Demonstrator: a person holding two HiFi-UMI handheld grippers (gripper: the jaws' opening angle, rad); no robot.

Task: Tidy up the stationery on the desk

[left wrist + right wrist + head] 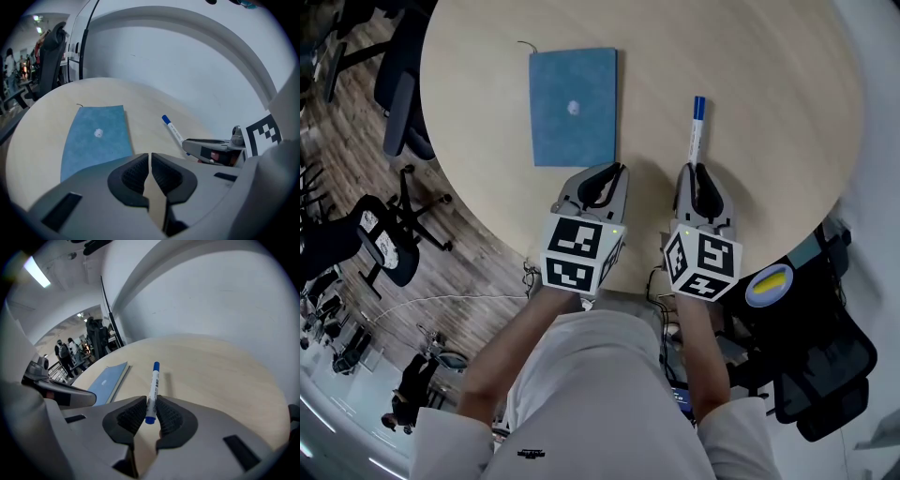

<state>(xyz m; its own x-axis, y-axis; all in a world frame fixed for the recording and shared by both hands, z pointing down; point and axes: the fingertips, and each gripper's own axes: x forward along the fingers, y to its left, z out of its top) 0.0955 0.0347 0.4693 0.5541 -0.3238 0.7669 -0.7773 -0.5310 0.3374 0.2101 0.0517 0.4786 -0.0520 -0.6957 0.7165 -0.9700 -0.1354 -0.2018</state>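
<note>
The near end of the marker is dropping out of sight behind the right gripper in the head view, so only the white barrel and the blue far tip are showing there. From the left gripper view, the near edge of the blue notebook is being cut off by the left gripper and its grey body. The print along the marker's barrel is too small to read. A small pale spot is sitting in the middle of the notebook's cover, and I cannot tell what it is. A thin dark strand is curling off the notebook's far left corner.

The right gripper's jaws are standing narrow and pinching the marker close to its blue rear end, both ribbed pads pressing on the barrel. The marker is pointing straight ahead out of the jaws, with its shadow falling on the counter just to the right of it. Whether the far tip is touching the counter I cannot tell.

The left gripper's jaws are pressed together with only a hairline between the pads, and nothing is between them. The notebook is lying closed and flat on the counter, just ahead of these jaws and a little to their left. The marker is lying well to their right.
</note>
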